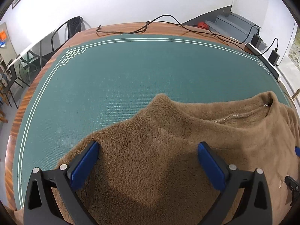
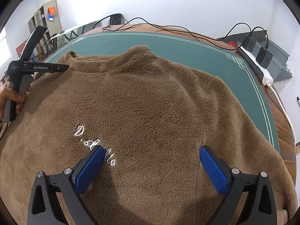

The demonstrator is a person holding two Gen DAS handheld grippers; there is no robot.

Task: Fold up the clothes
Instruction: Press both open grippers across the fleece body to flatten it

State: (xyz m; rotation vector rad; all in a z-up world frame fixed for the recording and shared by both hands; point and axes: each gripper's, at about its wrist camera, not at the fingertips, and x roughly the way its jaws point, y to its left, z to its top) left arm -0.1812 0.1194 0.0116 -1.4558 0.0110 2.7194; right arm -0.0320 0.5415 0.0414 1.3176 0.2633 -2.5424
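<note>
Right wrist view: brown fleece sweater (image 2: pixel 150 103) lies spread across the frame's middle on the green mat (image 2: pixel 234 71); both the right gripper (image 2: pixel 151 161) and left gripper (image 1: pixel 148 153) hover, jaws wide, empty (likely choosing fold points).

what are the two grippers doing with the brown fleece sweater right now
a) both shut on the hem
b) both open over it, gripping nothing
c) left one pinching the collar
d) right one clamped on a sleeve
b: the left gripper and the right gripper both have their blue pads spread wide above the brown fleece sweater, with no fabric between them.
</note>
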